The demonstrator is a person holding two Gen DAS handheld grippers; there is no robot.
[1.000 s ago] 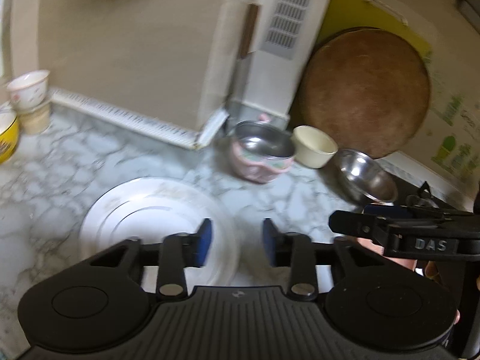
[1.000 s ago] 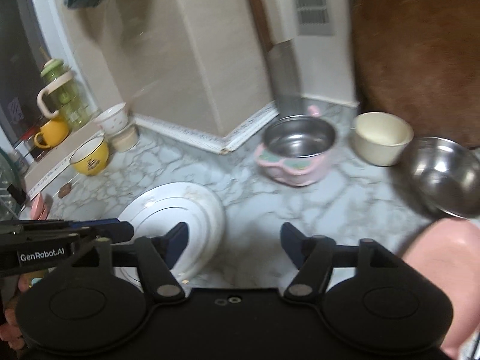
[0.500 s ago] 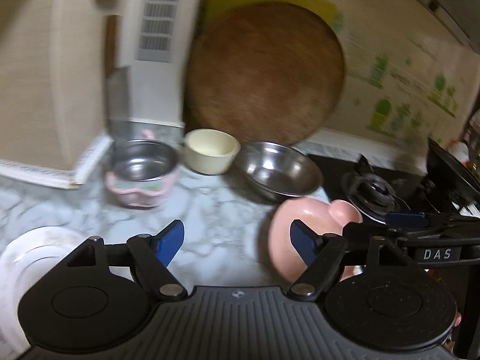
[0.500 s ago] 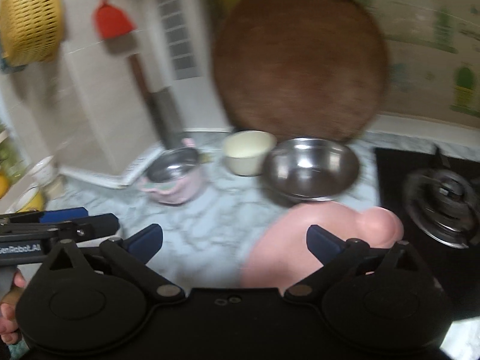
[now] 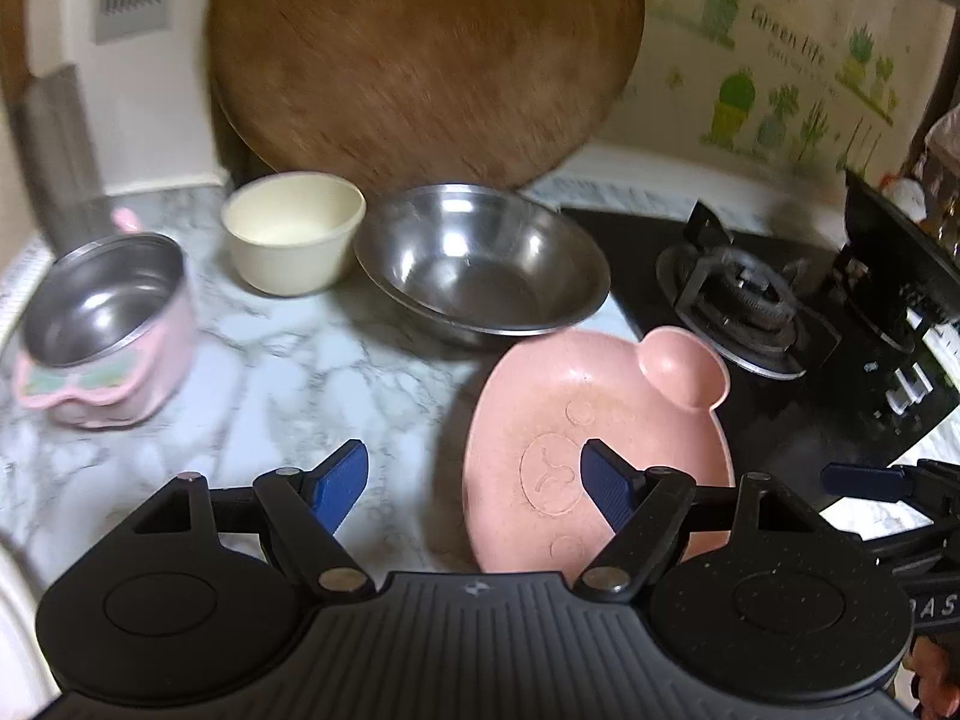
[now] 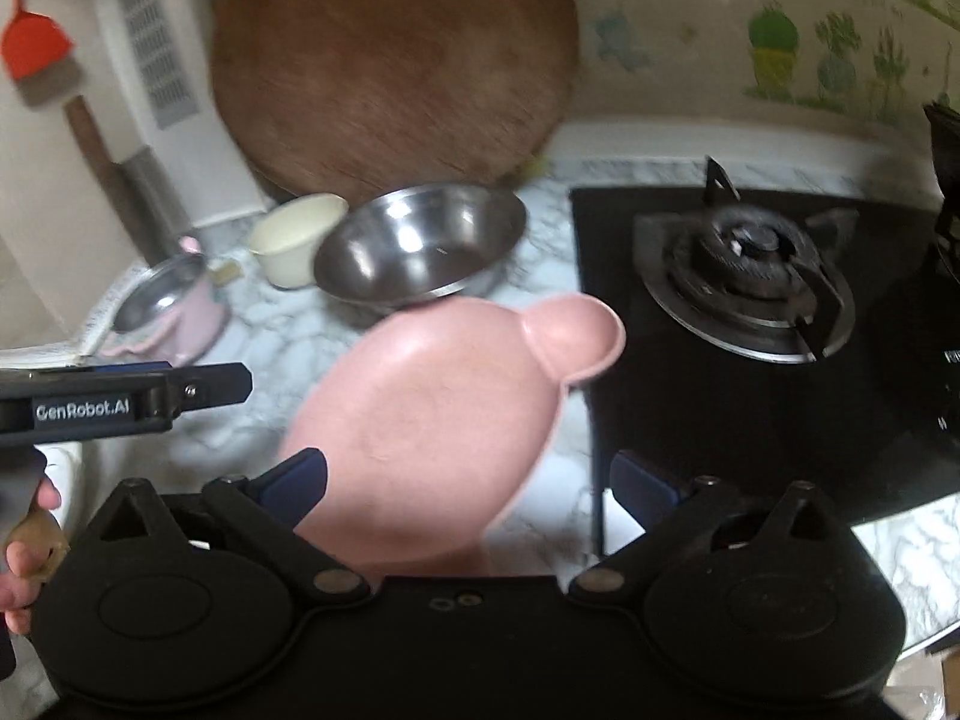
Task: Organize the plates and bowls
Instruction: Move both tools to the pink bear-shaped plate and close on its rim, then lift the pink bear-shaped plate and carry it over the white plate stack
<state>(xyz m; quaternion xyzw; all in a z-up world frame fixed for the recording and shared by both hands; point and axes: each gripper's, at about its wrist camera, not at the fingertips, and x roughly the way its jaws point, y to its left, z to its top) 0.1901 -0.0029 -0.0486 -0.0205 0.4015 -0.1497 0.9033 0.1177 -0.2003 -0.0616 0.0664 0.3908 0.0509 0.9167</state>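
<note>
A pink bear-shaped plate [image 5: 576,420] lies on the marble counter beside the stove; it also shows in the right wrist view [image 6: 444,414]. Behind it stand a steel bowl [image 5: 480,264], a cream bowl [image 5: 294,234] and a pink steel-lined bowl [image 5: 108,330]. My left gripper [image 5: 474,483] is open, its right finger over the plate's near part. My right gripper [image 6: 474,477] is open wide and empty, with the plate's near edge between its fingers and below them.
A black gas stove [image 5: 756,300] lies to the right of the plate. A large round wooden board [image 5: 420,60] leans on the back wall. A cleaver [image 5: 54,144] stands at the far left. A white plate's rim [image 5: 12,624] shows at the lower left.
Both grippers swung right from the white plate to the pink plate by the stove. Both opened wider and came closer to the pink plate.
</note>
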